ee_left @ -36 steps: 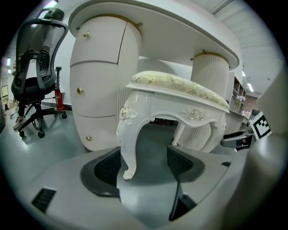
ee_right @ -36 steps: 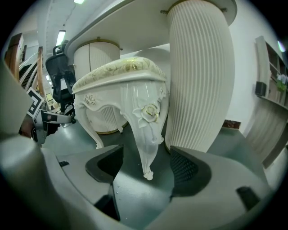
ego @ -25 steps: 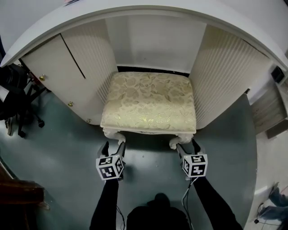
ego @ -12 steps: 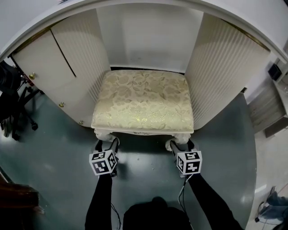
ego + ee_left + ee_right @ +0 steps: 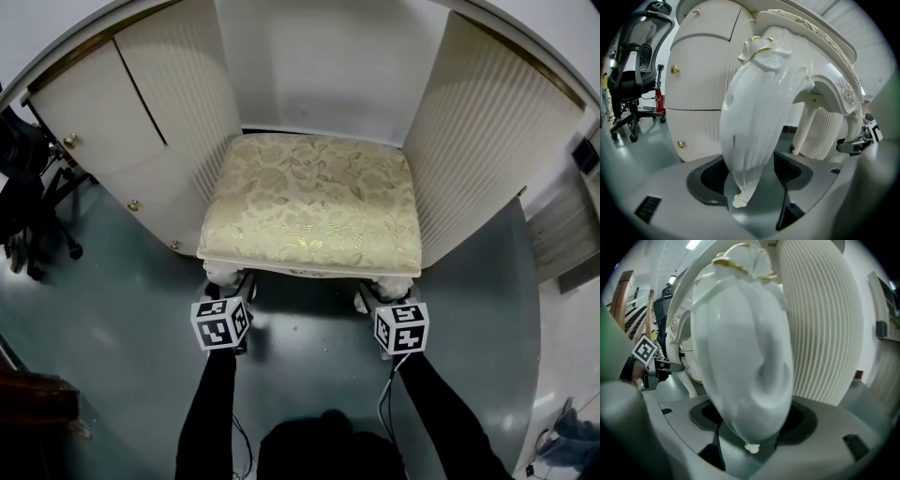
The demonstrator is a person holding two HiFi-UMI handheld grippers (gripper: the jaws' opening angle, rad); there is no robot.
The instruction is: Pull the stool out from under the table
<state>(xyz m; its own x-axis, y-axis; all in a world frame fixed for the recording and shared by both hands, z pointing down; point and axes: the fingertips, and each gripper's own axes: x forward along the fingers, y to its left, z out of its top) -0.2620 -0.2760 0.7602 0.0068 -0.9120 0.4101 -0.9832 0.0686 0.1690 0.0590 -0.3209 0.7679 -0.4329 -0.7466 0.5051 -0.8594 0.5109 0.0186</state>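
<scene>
Stool seat (image 5: 314, 202): patterned cloth, faint sheen
Stool leg (image 5: 754, 117): glossy, smooth
Floor (image 5: 122, 328): smooth, reflective
Table panels (image 5: 487, 141): ribbed, matt

White table (image 5: 487, 122) with ribbed side panels (image 5: 192, 103) and brass-knobbed cabinet doors (image 5: 94, 150), on a glossy grey-green floor (image 5: 112, 319). Left of the table, a black office chair (image 5: 23, 159).

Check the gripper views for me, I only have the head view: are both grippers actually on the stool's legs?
Observer: Yes. The left gripper has the front left leg between its jaws, which are closed against it.
Operator: And the other?
Observer: The right gripper is closed on the front right leg; the leg fills the gap.
Operator: How low is the grip?
Observer: Low. On the left, the foot tip shows just past the jaws.
</scene>
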